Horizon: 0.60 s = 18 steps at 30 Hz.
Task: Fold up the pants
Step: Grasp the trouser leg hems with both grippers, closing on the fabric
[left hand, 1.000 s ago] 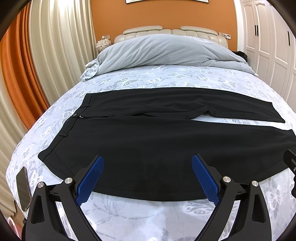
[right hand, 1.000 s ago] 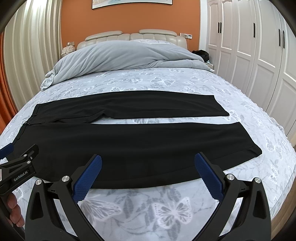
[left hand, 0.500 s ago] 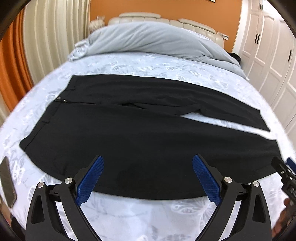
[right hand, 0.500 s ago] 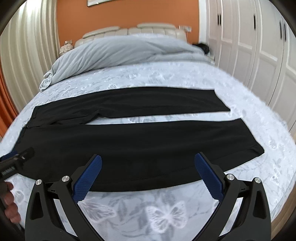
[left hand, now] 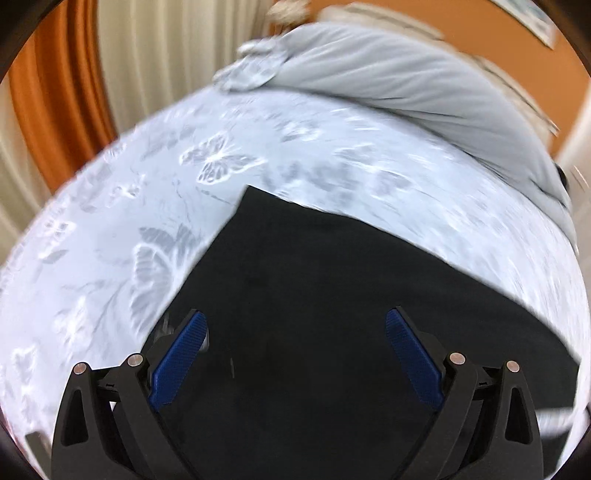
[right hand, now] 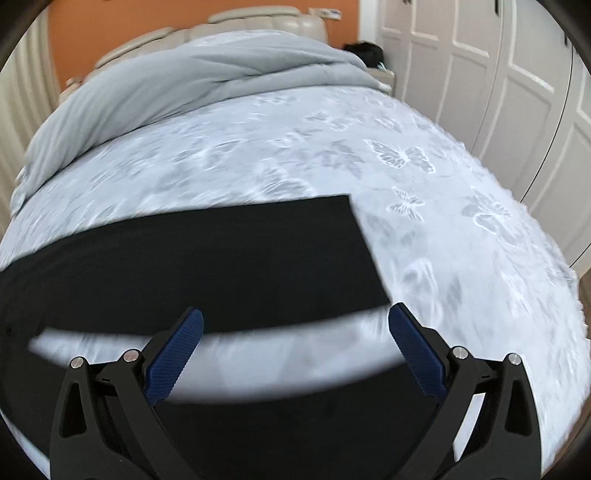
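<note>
Black pants (left hand: 332, 295) lie flat across a bed with a white butterfly-print sheet (left hand: 110, 221). In the left wrist view I see the waist end, its far corner at upper centre. My left gripper (left hand: 295, 332) is open, low over the waist area, blue pads (left hand: 177, 362) spread wide. In the right wrist view the far leg (right hand: 221, 258) ends in a hem at right of centre; the near leg (right hand: 295, 424) lies under the gripper, a strip of sheet between them. My right gripper (right hand: 295, 328) is open over that strip near the cuffs.
A grey duvet (right hand: 184, 81) is bunched at the head of the bed (right hand: 258, 26). White wardrobe doors (right hand: 498, 74) stand to the right. Cream and orange curtains (left hand: 92, 74) hang to the left. Both views are motion-blurred.
Both grippers have moved forward and down over the pants: the left toward the waist end, the right toward the leg hems. Both stay open. The pants have not moved.
</note>
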Available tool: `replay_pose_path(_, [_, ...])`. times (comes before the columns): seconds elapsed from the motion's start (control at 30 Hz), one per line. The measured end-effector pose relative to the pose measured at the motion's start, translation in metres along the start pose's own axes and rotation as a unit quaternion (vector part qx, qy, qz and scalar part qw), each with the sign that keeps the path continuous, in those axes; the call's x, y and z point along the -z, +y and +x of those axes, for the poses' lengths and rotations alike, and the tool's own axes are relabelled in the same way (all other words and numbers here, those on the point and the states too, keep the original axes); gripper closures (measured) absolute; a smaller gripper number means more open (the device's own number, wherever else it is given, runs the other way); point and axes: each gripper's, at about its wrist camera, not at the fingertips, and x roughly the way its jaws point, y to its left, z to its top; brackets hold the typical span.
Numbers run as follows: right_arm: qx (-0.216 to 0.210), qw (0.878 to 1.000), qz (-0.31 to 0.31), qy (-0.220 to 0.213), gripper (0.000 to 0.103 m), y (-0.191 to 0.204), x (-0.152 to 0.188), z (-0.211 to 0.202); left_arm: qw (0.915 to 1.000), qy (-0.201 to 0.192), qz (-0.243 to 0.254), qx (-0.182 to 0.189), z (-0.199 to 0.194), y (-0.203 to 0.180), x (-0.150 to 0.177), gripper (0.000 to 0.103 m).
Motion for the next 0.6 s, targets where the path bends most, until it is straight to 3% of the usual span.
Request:
replay_pose_path(0.1, [-0.005, 0.999, 0.032, 0.015, 0.005, -0.015, -0.033, 0.046, 0.9942, 0.029, -0.099, 0.032, 0.054, 0.03, -0.039, 0.007])
replay_pose_path(0.2, [-0.002, 0.999, 0.043, 0.024, 0.005, -0.019, -0.057, 0.086, 0.9873, 0.053, -0.141, 0.049, 0.091, 0.036, -0.051, 0.007])
replay_pose_path(0.23, [0.006, 0.999, 0.046, 0.028, 0.005, -0.021, -0.063, 0.1, 0.9864, 0.059, -0.148, 0.04, 0.102, 0.035, -0.051, 0.005])
replay_pose_path(0.3, [0.027, 0.997, 0.054, 0.041, 0.005, -0.024, -0.068, 0.123, 0.991, 0.013, -0.133, 0.006, 0.106, 0.026, -0.054, 0.005])
replay_pose_path(0.4, [0.036, 0.995, 0.072, 0.06, 0.005, -0.029, -0.07, 0.149, 0.9951, 0.002, -0.096, -0.022, 0.117, 0.012, -0.059, 0.008])
replay_pose_path(0.47, [0.037, 0.996, 0.073, 0.034, 0.006, -0.027, -0.069, 0.151, 0.9972, -0.015, -0.054, -0.049, 0.121, 0.002, -0.058, 0.017])
replay_pose_path(0.5, [0.033, 0.996, 0.072, 0.029, 0.013, -0.026, -0.07, 0.151, 0.9974, -0.018, -0.032, -0.063, 0.123, -0.003, -0.058, 0.031])
replay_pose_path(0.53, [0.026, 0.997, 0.066, 0.022, 0.039, -0.024, -0.069, 0.15, 0.9971, -0.023, -0.024, -0.069, 0.123, -0.003, -0.059, 0.05])
replay_pose_path(0.57, [0.013, 0.998, 0.064, 0.013, 0.072, -0.023, -0.069, 0.144, 0.9967, -0.031, -0.023, -0.071, 0.119, 0.0, -0.06, 0.065])
replay_pose_path(0.6, [-0.006, 0.997, 0.072, 0.014, 0.092, -0.024, -0.071, 0.143, 0.9971, -0.031, -0.031, -0.063, 0.116, 0.006, -0.061, 0.075])
